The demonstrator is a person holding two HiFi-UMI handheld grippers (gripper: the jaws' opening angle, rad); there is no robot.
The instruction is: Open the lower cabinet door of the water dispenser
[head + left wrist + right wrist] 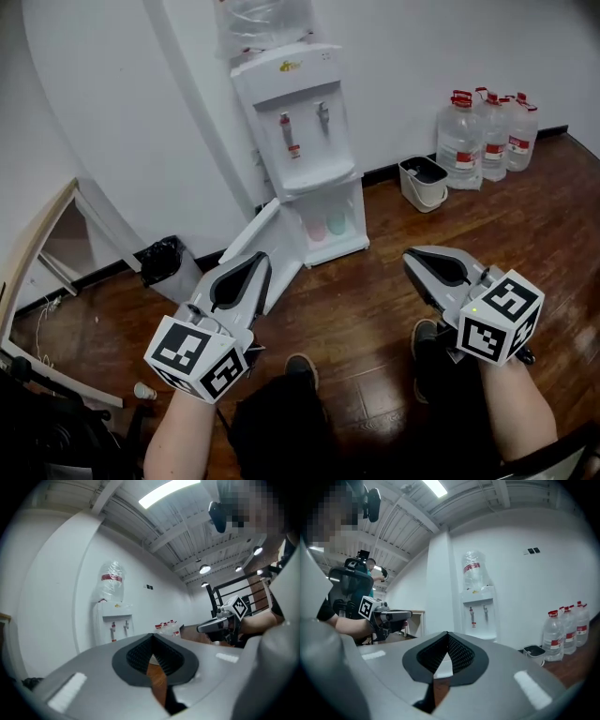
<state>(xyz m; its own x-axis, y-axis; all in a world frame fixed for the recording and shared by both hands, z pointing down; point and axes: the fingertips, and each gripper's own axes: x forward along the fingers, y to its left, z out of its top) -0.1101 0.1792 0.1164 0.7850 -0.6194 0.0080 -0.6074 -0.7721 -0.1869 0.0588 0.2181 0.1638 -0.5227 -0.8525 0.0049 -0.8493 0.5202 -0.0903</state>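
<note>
Left claw [261,261], right claw [412,255] both closed, apparently empty.

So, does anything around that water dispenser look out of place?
On the water dispenser, the lower cabinet door stands swung wide open to the left, leaving a pink cup and a green cup inside exposed. Nothing looks spilled or broken.

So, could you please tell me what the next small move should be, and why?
Probably just lower both grippers and stop: the lower cabinet door of the water dispenser already stands swung wide open, and the left gripper and right gripper are shut, empty and held well back from it.
</note>
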